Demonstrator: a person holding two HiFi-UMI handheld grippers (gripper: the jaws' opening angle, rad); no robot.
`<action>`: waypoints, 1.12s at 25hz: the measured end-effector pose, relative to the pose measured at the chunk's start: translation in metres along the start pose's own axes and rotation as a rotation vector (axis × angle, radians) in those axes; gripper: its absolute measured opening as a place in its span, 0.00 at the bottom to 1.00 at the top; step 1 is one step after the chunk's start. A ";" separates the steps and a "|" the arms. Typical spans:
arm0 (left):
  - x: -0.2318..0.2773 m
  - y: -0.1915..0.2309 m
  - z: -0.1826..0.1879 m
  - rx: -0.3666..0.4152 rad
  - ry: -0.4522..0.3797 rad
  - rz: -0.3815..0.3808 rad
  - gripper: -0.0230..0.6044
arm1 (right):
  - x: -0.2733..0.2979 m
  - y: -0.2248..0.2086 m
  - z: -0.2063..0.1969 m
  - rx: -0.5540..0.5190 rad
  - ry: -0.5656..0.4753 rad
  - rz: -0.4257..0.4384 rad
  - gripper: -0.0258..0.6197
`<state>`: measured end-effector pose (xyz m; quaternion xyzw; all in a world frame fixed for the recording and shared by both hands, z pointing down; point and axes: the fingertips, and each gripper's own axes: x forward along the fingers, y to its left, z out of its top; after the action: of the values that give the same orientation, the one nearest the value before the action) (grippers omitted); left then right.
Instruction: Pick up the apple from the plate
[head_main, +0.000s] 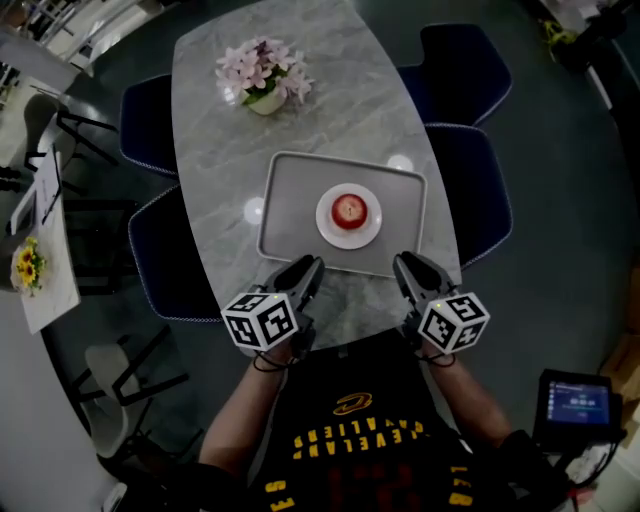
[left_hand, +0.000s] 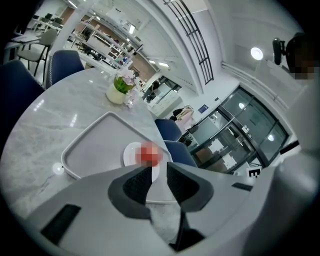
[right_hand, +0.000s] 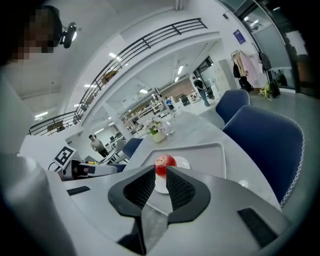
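Note:
A red apple (head_main: 349, 209) sits on a small white plate (head_main: 325, 226) in the middle of a grey tray (head_main: 290, 200) on the marble table (head_main: 220, 160). My left gripper (head_main: 308, 270) hovers just off the tray's near edge, left of the apple. My right gripper (head_main: 405, 268) hovers at the same edge, to its right. The jaws of both stand close together with only a narrow slit and hold nothing. The left gripper view shows the apple (left_hand: 149, 154) beyond the left gripper (left_hand: 159, 175). In the right gripper view, the apple (right_hand: 165, 163) is beyond the right gripper (right_hand: 161, 179).
A vase of pink flowers (head_main: 264, 78) stands at the table's far end. Blue chairs (head_main: 480, 190) ring the table on both sides. A side table with yellow flowers (head_main: 30, 265) is at the left. A dark tablet (head_main: 578, 405) sits at the lower right.

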<state>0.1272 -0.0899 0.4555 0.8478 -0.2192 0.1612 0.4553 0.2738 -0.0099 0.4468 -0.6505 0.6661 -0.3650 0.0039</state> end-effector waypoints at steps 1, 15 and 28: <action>0.007 0.007 0.001 -0.013 0.009 0.017 0.17 | 0.007 -0.007 -0.003 0.025 0.017 0.005 0.15; 0.078 0.075 -0.011 -0.202 0.129 0.172 0.17 | 0.089 -0.068 -0.050 0.313 0.240 -0.018 0.15; 0.104 0.101 -0.016 -0.285 0.202 0.260 0.17 | 0.119 -0.086 -0.061 0.424 0.333 -0.044 0.15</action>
<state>0.1624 -0.1497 0.5840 0.7190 -0.3007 0.2699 0.5655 0.3006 -0.0746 0.5895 -0.5804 0.5519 -0.5984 0.0227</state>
